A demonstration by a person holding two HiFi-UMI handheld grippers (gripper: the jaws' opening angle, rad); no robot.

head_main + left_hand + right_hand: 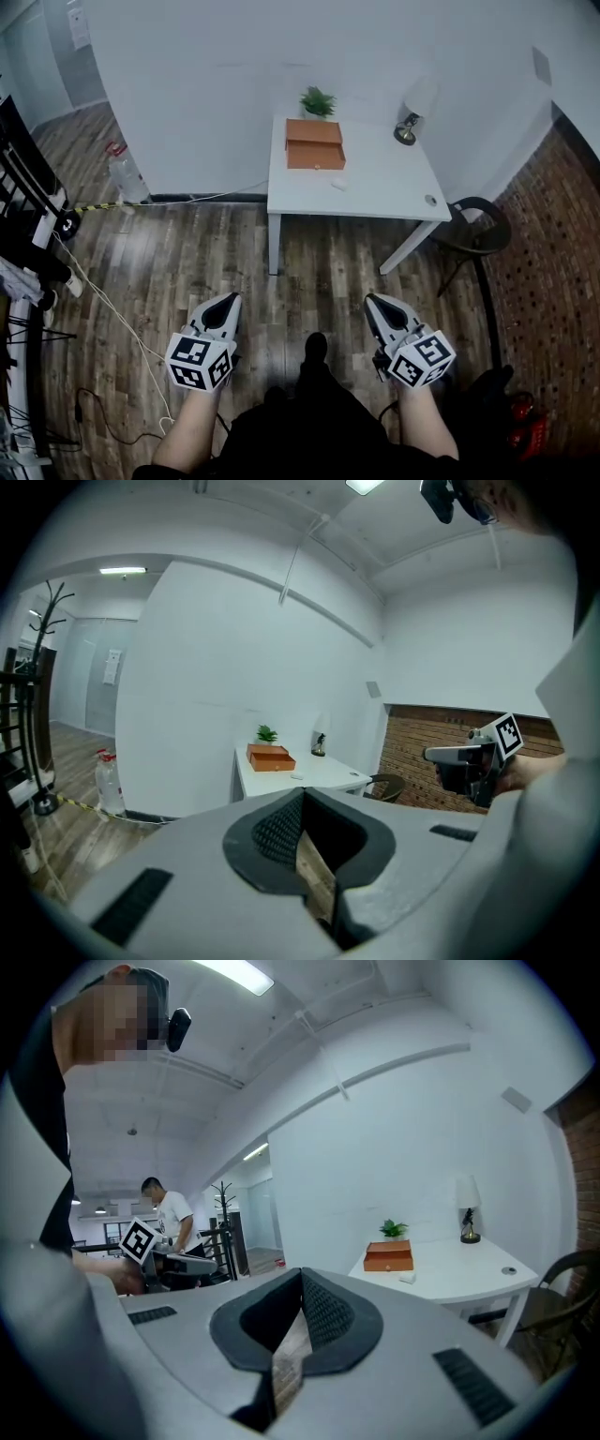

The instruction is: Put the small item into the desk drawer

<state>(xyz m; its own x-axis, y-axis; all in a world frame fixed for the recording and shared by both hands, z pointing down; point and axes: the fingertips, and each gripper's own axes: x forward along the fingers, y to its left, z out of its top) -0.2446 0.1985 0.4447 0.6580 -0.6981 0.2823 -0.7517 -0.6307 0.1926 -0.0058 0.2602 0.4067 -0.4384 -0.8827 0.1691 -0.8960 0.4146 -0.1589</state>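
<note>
A small orange drawer box (314,143) stands shut at the back left of a white desk (375,183). The small white item (338,185) lies on the desk just in front of the box. Both grippers are held far from the desk, over the wood floor. My left gripper (228,298) and my right gripper (373,300) point toward the desk, each with its jaws together and nothing between them. The left gripper view shows its closed tips (302,794), with the box (271,757) far beyond. In the right gripper view, box (389,1257) and item (407,1279) lie past its closed tips (301,1272).
A potted plant (318,101) and a lamp (409,122) stand at the desk's back edge. A dark chair (478,225) is at its right. A water bottle (127,178), cables (103,300) and a black rack (28,197) are left. A person (169,1213) stands far off.
</note>
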